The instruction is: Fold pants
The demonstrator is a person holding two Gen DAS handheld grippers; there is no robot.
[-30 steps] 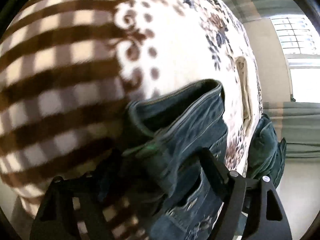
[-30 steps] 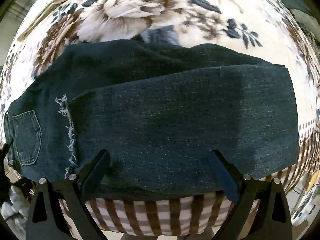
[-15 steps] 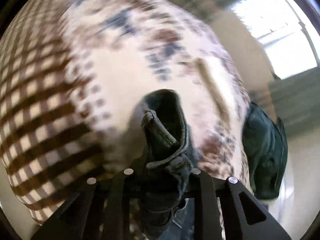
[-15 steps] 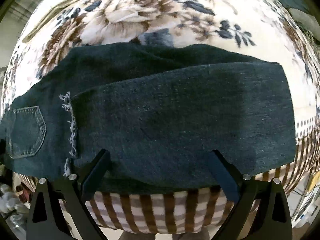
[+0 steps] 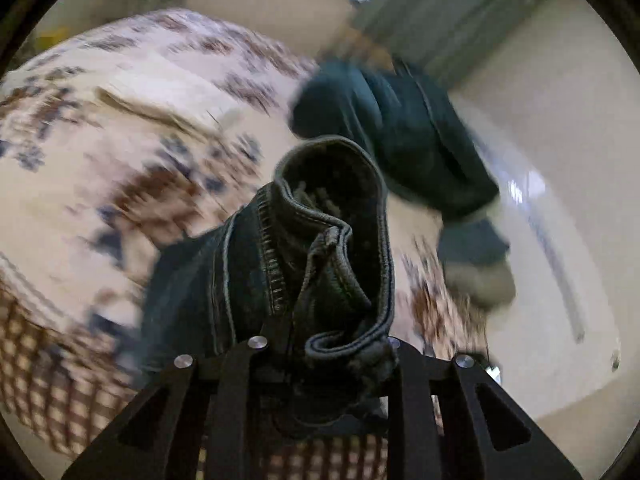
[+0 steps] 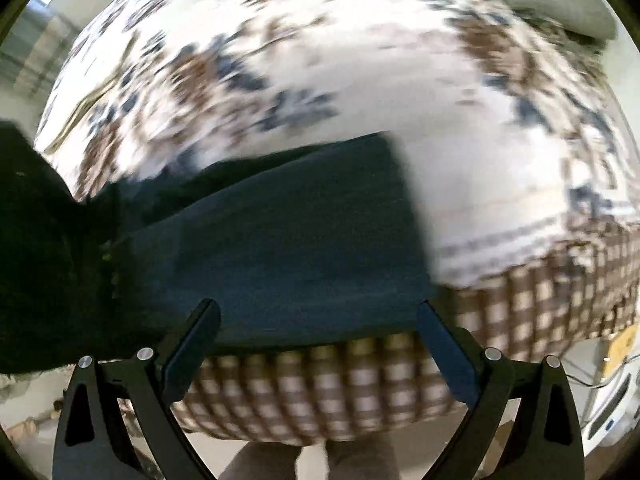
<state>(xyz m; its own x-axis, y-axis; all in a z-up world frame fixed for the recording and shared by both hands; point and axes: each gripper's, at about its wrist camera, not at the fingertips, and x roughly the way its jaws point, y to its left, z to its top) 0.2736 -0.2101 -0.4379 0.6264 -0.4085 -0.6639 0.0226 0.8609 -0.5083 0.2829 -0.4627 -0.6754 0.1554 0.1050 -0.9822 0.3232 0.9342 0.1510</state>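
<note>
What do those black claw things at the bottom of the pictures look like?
Both tools are matte black. The left tool has two flat fingers on arms with triangle-shaped cut-outs and round silver screws. The right tool looks the same, with slanted flat fingers on curved black arms and shiny screws. No cables, writing or sleeves show.

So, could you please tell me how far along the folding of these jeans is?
Partly done. The jeans already lie doubled into a dark band on the flowered blanket. In hand: the left gripper is shut on the waistband, lifted clear of the blanket. The right gripper is open above the band, holding nothing. Left: lay the waistband end over and flatten it.
</note>
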